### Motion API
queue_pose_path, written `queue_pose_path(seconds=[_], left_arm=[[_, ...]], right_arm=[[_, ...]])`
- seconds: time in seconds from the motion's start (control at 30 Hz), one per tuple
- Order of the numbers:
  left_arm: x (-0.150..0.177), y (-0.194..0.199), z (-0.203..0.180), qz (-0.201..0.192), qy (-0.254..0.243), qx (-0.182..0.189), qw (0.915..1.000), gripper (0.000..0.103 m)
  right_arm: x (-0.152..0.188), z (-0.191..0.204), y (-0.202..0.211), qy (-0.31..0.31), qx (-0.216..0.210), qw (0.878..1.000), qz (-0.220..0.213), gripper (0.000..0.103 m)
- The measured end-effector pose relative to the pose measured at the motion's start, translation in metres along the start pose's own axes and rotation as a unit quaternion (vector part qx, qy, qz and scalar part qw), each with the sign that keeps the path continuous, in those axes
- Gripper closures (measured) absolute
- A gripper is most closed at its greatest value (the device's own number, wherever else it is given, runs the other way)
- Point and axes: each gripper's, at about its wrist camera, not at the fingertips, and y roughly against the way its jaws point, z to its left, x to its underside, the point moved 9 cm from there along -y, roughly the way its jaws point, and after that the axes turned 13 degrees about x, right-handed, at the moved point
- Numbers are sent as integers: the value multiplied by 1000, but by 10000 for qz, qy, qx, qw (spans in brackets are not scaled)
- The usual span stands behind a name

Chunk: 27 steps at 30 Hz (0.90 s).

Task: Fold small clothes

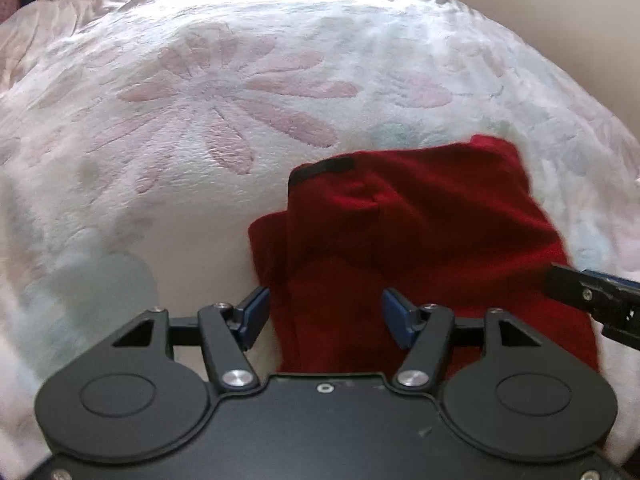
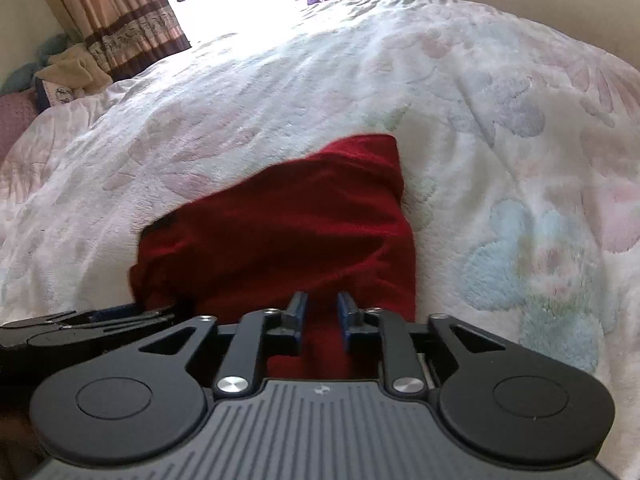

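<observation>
A: Where is the red garment (image 1: 404, 240)?

B: Folded on the flowered bedspread (image 1: 200, 100), just ahead of both grippers.

A: The jaws?

B: Left gripper (image 1: 325, 318) stands wide, right gripper (image 2: 322, 314) partly apart; neither pinches cloth.

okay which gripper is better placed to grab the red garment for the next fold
Probably the left. The left gripper stands open wide over the near left edge of the red garment. The right gripper is open only narrowly, over the middle.
</observation>
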Motion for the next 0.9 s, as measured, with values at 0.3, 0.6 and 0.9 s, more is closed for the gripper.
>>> queue_pose_path(seconds=[0.3, 0.6, 0.9], left_arm=[[30, 124, -39, -197, -433, 82, 9988, 38], [104, 177, -51, 140, -234, -25, 9996, 36], [105, 187, -58, 13, -290, -37, 9996, 36]], right_arm=[[4, 8, 84, 396, 420, 9980, -256, 10], [65, 3, 158, 643, 467, 9968, -34, 10], [88, 5, 180, 818, 447, 9956, 44, 9]])
